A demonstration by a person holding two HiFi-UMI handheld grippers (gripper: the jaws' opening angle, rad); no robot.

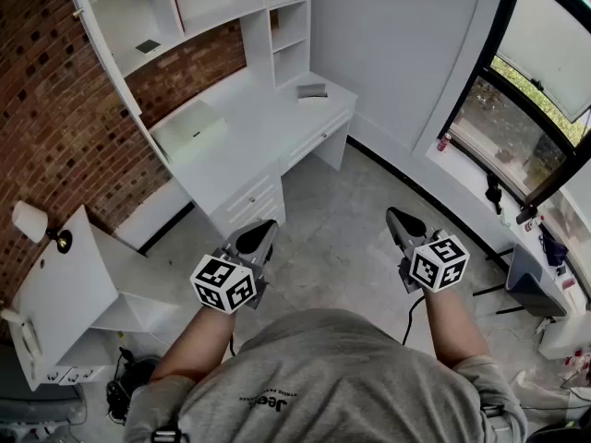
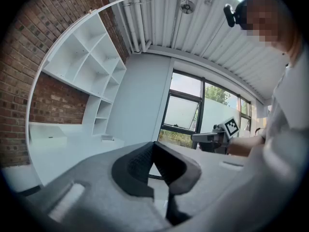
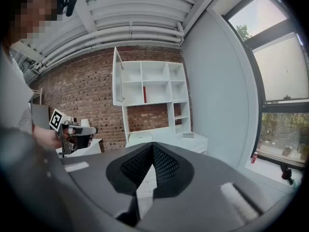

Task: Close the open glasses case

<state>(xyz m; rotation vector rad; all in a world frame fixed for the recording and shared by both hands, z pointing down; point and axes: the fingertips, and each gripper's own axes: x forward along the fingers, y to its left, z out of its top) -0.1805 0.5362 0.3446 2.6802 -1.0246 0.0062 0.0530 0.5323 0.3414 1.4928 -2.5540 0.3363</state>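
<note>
My left gripper [image 1: 266,228], right gripper [image 1: 394,215]: jaws clenched, empty | likely glasses case [image 1: 312,90] far ahead on surface [image 1: 242,109], neither nearer

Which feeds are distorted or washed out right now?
Head view: sharp, even daylight, white desk slightly washed out. Left gripper view: heavy fisheye, dark corners, window bright but readable. Right gripper view: same fisheye, window bright with little detail, brick wall clear.

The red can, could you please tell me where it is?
In the head view, the red can stands on the windowsill at upper right, right of the white desk.
</note>
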